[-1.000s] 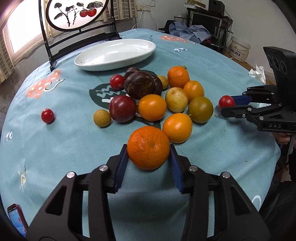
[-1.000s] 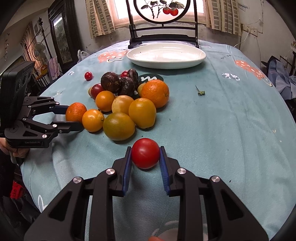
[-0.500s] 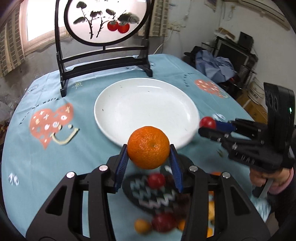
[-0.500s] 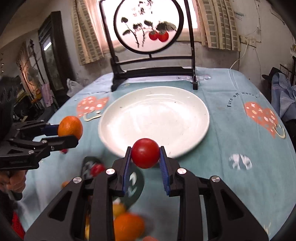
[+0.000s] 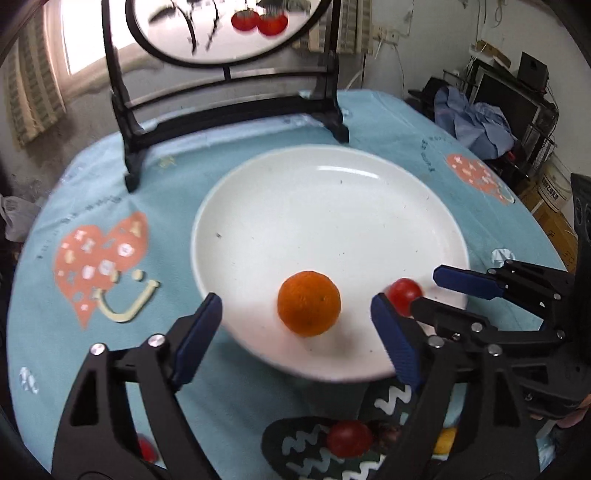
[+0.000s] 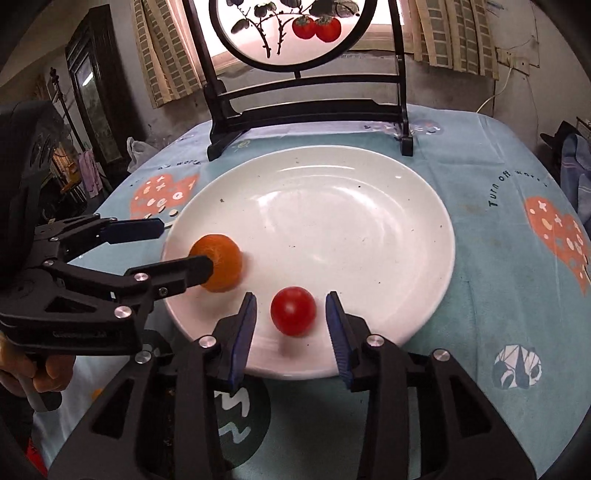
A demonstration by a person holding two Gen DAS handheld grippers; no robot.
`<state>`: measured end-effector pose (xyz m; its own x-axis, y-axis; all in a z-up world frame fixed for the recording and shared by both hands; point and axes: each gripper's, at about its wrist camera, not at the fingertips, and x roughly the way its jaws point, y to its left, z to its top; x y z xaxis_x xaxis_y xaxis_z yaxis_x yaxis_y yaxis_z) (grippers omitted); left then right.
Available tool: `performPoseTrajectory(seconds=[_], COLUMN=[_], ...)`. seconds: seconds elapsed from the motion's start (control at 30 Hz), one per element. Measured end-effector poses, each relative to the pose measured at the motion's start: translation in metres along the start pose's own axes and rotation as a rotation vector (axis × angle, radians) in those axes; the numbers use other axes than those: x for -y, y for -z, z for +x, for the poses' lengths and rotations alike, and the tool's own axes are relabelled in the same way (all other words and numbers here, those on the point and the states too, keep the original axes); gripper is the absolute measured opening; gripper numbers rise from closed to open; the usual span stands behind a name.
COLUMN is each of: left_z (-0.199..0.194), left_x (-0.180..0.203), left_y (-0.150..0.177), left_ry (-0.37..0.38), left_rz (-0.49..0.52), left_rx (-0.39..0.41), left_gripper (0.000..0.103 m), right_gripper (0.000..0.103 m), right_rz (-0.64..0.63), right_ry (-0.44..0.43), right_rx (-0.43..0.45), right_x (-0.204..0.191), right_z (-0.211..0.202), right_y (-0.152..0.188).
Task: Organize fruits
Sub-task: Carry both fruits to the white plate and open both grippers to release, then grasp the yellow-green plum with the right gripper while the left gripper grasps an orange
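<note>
While both grippers (image 5: 295,325) (image 6: 290,325) gape wide, orange (image 5: 308,303) and tomato (image 6: 293,311) sit near the plate's (image 6: 332,206) rim

A lived-in home room: cloth-covered dining table (image 6: 498,177), curtained window (image 6: 454,33) at twelve o'clock, clothes heap (image 5: 476,122) at two o'clock, dark wooden cabinet (image 6: 92,92) at ten.

A round painted screen (image 6: 291,29) in a black stand (image 6: 306,107) sits at the far edge of the bench, whose blue cloth (image 6: 491,280) shows pink hearts (image 5: 99,258); striped curtains (image 6: 166,48) hang behind
</note>
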<state>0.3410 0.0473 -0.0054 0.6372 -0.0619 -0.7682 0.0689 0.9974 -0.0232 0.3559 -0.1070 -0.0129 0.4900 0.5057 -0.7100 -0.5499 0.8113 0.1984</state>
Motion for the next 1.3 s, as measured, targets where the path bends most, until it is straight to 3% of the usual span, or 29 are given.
performPoseTrajectory(seconds=[0.07, 0.17, 0.23, 0.33, 0.47, 0.57, 0.7, 1.07, 1.3], left_z=[-0.024, -0.064, -0.085, -0.11, -0.13, -0.14, -0.136, -0.13, -0.127], left_x=[0.003, 0.004, 0.005, 0.005, 0.006, 0.007, 0.009, 0.003, -0.001], left_y=[0.008, 0.032, 0.052, 0.094, 0.149, 0.184, 0.214, 0.22, 0.22], left_ry=[-0.001, 0.005, 0.006, 0.003, 0.05, 0.003, -0.045, 0.008, 0.032], left_rz=[0.017, 0.009, -0.009, -0.064, -0.126, -0.174, -0.202, -0.231, -0.249], left_rx=[0.032, 0.099, 0.126, 0.127, 0.098, 0.115, 0.117, 0.085, 0.07], left_gripper=[0.092, 0.095, 0.096, 0.101, 0.101, 0.101, 0.101, 0.101, 0.101], right_gripper=[0.042, 0.056, 0.056, 0.056, 0.056, 0.056, 0.056, 0.056, 0.049], right_rz=[0.0, 0.008, 0.025, 0.085, 0.137, 0.104, 0.066, 0.094, 0.133], right_ry=[-0.006, -0.007, -0.027, -0.007, -0.063, -0.01, 0.013, 0.014, -0.008], right_rx=[0.052, 0.116, 0.124, 0.113, 0.07, 0.046, 0.007, -0.014, -0.03], right_x=[-0.006, -0.014, -0.018, -0.022, -0.033, -0.053, -0.071, -0.078, -0.073], right_z=[-0.025, -0.06, -0.077, -0.101, -0.127, -0.133, -0.123, -0.105, -0.098], right_y=[0.008, 0.03, 0.047, 0.083, 0.137, 0.169, 0.183, 0.178, 0.175])
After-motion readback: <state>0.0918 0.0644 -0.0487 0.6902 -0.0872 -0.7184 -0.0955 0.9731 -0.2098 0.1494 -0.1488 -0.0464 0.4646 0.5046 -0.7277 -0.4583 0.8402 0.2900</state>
